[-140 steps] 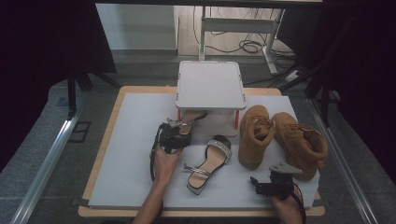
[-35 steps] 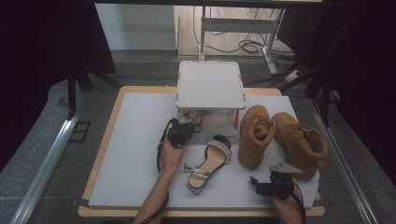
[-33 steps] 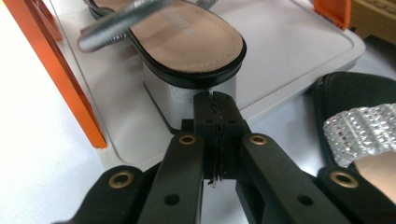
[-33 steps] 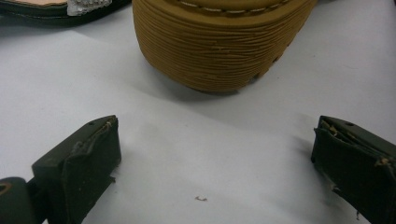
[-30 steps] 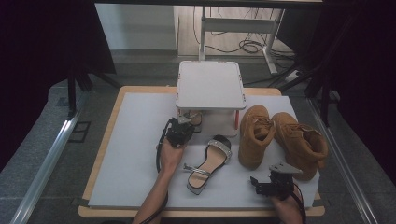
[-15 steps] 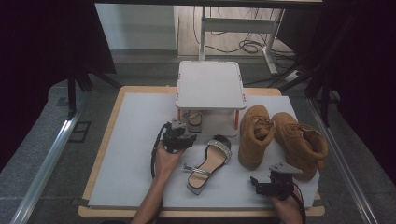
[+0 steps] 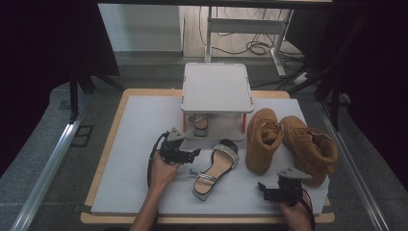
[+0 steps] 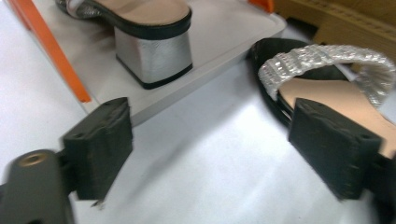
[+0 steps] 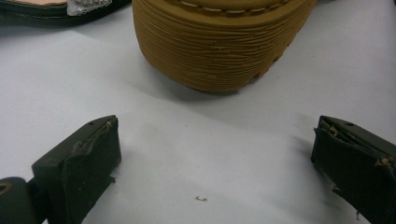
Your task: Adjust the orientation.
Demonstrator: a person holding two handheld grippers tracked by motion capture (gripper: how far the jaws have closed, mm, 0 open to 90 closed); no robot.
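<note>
High view: one sandal (image 7: 199, 123) sits on the shelf (image 7: 217, 87) bottom tier; my left gripper (image 7: 188, 155) jaws just opened, empty. Second sandal (image 7: 215, 167) on the mat (image 7: 134, 144) left, boots (image 7: 288, 144) too. Right gripper (image 7: 270, 191) open, idle.

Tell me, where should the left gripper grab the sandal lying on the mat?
Probably the heel end of the sandal, pinching across its thin sole from the open left side. The left gripper waits there, jaws wide, and the boots crowd the right.
</note>
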